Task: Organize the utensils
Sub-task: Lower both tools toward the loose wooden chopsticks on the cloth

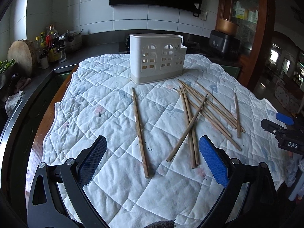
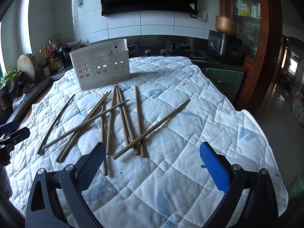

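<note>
No chopsticks [image 1: 191, 114] are in the holder [image 1: 156, 57] yet; all lie loose before it. Left tongs [image 1: 153, 160] and right tongs [image 2: 152, 162] gape empty; first pick judged pending

Cream plastic utensil holder [image 1: 157, 58] stands upright at the far side of the quilt-covered desk [image 1: 106, 114], walls pierced with arched window cut-outs, lower band darker beige. Wooden chopsticks [image 1: 197, 114] lie flat in front of it, scattered loose, several crossing in a pile. One chopstick [image 1: 140, 132] lies alone, left of the pile; another single [image 1: 237, 115] to the right.
</note>
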Motion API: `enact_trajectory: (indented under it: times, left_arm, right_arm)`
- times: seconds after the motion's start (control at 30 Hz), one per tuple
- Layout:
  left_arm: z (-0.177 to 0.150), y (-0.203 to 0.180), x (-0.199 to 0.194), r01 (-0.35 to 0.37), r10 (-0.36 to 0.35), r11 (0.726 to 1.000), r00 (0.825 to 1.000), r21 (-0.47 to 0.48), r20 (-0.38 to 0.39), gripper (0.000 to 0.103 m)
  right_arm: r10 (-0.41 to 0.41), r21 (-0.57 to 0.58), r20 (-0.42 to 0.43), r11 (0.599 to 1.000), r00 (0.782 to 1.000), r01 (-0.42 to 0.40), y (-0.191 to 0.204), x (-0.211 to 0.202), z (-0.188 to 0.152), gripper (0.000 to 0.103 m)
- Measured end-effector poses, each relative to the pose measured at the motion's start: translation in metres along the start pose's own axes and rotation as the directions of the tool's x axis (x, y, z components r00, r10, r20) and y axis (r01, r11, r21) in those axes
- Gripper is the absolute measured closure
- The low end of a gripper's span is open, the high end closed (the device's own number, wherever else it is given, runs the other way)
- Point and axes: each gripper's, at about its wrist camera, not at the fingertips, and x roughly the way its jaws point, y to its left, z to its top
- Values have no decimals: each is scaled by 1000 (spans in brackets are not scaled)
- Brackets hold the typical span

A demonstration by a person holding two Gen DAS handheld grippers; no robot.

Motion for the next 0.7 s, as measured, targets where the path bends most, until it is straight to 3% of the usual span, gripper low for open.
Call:
enact_trajectory:
  times: [0.13,0.57,0.63,0.7]
  left_arm:
    - [-5,-3,6,0,0,999,1000,39,-16,7]
    - [-10,0,23,37,-34,999,995,39,-92,8]
    - [-9,-3,28,46,-40,997,994,55,-103,22]
    - [-7,-5,34,58,-51,997,991,54,-121,24]
  right_arm:
    - [1,5,-22,1000,1000,-1,-1,8,-2,7]
    - [11,3,-75,1000,997,-11,10,28,-4,8]
    - [11,9,-86,1000,996,-10,9,31,-3,9]
    - [14,18,-92,1000,996,-13,7,34,-3,10]
